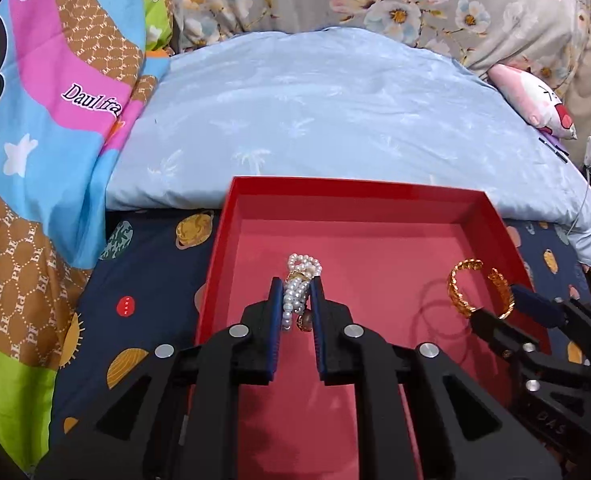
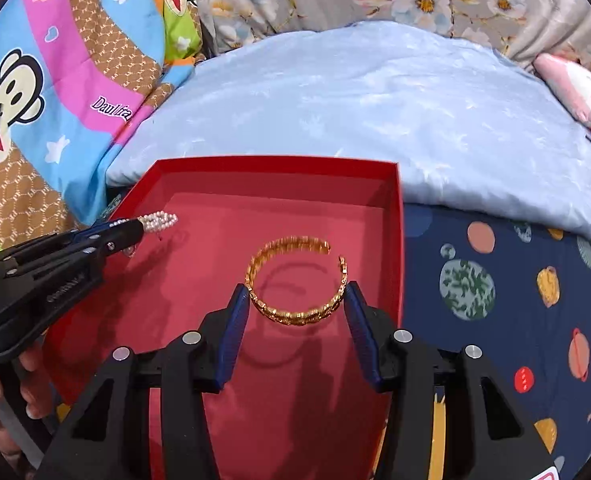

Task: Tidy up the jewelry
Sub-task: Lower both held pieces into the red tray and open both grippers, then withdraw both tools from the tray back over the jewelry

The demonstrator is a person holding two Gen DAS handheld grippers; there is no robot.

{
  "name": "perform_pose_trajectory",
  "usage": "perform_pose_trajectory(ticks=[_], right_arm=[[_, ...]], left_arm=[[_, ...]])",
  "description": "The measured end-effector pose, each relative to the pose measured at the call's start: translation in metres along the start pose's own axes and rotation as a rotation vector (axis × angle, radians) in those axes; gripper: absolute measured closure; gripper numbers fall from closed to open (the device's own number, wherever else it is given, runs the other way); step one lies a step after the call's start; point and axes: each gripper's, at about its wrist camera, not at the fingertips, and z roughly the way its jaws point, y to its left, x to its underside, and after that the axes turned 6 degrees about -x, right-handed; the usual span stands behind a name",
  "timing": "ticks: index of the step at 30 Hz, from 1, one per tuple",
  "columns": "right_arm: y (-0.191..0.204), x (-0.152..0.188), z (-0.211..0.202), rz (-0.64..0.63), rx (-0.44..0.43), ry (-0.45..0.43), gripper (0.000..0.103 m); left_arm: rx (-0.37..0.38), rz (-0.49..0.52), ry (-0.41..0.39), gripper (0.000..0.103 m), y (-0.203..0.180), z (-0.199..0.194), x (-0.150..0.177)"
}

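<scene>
Between the left gripper's (image 1: 296, 286) blue ribbed pads hangs a clamped bunch of round pearls (image 1: 298, 292), while the right gripper (image 2: 297, 294) pinches a twisted gold open bangle (image 2: 295, 278), both above the smooth red box (image 1: 359, 200).

cartoon quilt (image 1: 55, 92): "Daul fra" | red planet on sheet (image 1: 126, 306): "MARS"
</scene>
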Motion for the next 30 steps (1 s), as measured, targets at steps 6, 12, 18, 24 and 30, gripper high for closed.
perform_pose_trajectory(ticks=[6, 12, 18, 24, 30], right_arm=[[0.002, 0.001, 0.0, -0.016, 0.051, -0.007, 0.051], [-0.005, 0.01, -0.028, 0.036, 0.027, -0.068, 0.047], [-0.004, 0.041, -0.076, 0.05, 0.009, -0.111, 0.047], [0.012, 0.087, -0.119, 0.031, 0.001, -0.13, 0.047], [0.029, 0.141, -0.149, 0.042, -0.049, -0.101, 0.047]], left_arm=[[-0.029, -0.043, -0.008, 0.06, 0.007, 0.0, -0.002], [-0.051, -0.057, -0.056, 0.049, 0.019, -0.023, 0.003], [-0.047, -0.062, -0.088, 0.044, 0.034, -0.065, 0.03], [-0.045, -0.051, -0.112, 0.041, 0.039, -0.112, 0.073], [-0.053, -0.044, -0.088, 0.034, 0.038, -0.142, 0.128]])
